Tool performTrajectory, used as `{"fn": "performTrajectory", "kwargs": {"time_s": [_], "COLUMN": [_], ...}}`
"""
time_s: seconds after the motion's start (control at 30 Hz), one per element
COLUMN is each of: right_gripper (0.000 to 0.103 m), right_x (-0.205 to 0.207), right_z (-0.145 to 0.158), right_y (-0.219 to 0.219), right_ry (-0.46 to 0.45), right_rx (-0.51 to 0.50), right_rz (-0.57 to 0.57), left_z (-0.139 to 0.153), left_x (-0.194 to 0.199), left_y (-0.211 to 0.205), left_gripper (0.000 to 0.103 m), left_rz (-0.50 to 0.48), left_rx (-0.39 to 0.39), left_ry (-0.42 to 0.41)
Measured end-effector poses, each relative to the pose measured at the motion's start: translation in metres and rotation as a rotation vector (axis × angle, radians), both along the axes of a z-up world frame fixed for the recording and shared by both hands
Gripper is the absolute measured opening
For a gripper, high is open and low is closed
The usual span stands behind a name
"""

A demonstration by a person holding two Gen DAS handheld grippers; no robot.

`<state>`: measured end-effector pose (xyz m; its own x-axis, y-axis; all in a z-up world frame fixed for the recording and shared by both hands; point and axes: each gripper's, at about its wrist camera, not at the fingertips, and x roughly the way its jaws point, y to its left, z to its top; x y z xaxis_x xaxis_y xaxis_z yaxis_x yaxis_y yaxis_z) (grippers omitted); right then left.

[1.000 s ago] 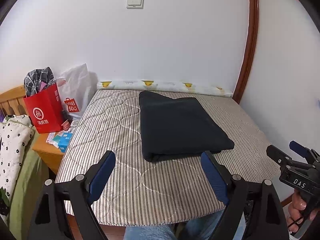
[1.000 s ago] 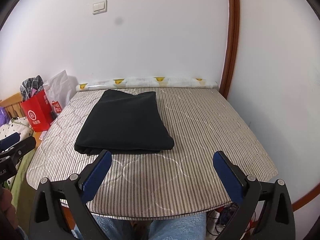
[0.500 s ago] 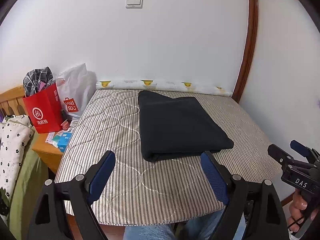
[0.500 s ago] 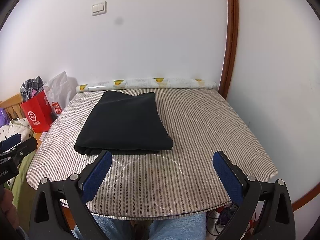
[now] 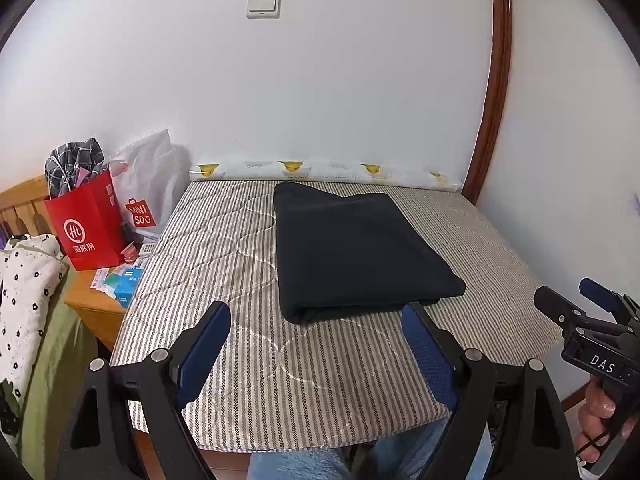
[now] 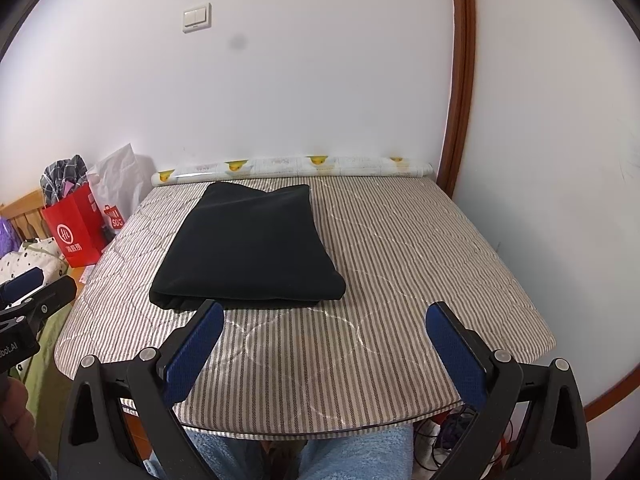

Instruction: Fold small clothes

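A black garment (image 5: pixel 356 252) (image 6: pixel 252 248) lies folded into a flat rectangle on the striped quilted table cover (image 5: pixel 224 248) (image 6: pixel 400 248). My left gripper (image 5: pixel 316 316) hovers open just short of the garment's near edge, nothing between its blue pads. My right gripper (image 6: pixel 324 316) is also open and empty, held near the garment's near right corner and the bare cover to its right. In the left wrist view the right gripper shows at the far right edge (image 5: pixel 580 304), held by a hand. The left gripper's tip shows at the left edge of the right wrist view (image 6: pixel 36 288).
A rolled sheet with yellow duck prints (image 5: pixel 320 168) (image 6: pixel 288 166) lies along the back wall. Left of the table stand a red paper bag (image 5: pixel 86 224) (image 6: pixel 76 232), a white plastic bag (image 5: pixel 148 184) and a wooden side table (image 5: pixel 96 304) with small boxes. A wall closes the right side.
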<state>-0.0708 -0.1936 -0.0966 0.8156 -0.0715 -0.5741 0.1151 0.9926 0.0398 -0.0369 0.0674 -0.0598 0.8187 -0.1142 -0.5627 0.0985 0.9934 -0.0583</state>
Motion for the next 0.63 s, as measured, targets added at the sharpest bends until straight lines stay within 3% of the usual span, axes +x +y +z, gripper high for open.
{"fn": "performTrajectory", "kwargs": {"time_s": [0.63], "right_gripper": [0.100], "right_x": [-0.0006], "right_z": [-0.0022], "right_y": [0.0013], "right_ry": [-0.007], "right_rx": [-0.003], "right_rz": [-0.002], "left_z": [-0.0023], "left_x": [0.0007], "left_y": [0.0002], "left_gripper": [0.087], "left_rz": [0.005], "left_rx": [0.003], "left_ry": [0.002]}}
